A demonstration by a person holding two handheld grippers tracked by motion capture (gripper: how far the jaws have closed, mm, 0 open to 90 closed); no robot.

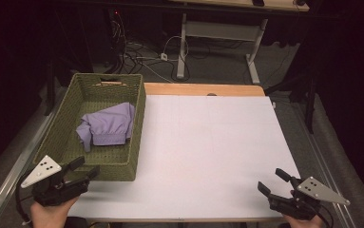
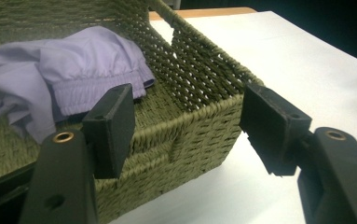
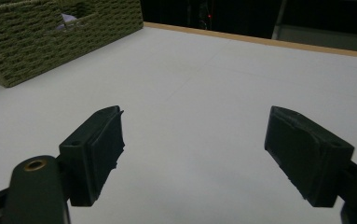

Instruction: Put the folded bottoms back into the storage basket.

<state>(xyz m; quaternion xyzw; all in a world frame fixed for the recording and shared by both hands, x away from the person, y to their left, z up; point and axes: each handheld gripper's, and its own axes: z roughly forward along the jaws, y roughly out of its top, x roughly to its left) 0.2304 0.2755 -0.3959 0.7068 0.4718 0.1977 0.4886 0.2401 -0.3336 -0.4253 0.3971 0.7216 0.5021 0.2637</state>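
A green woven basket (image 1: 65,118) stands at the left of the white table top (image 1: 208,152), and a crumpled lilac garment (image 1: 107,126) lies inside it. The left gripper view looks over the basket's near corner (image 2: 199,121) at the lilac garment (image 2: 73,70). My left gripper (image 1: 85,170) hovers open just in front of that corner, with nothing between its jaws. At the table's near right corner my right gripper (image 1: 272,183) is open and empty over the bare white surface (image 3: 204,93). The right gripper view catches the basket (image 3: 50,32) at its far left.
A wooden strip (image 1: 203,89) edges the far side of the table. Beyond it stand white desk legs (image 1: 184,47) and loose cables (image 1: 141,57) on the dark floor. A metal rail (image 1: 8,175) runs along the table's left side.
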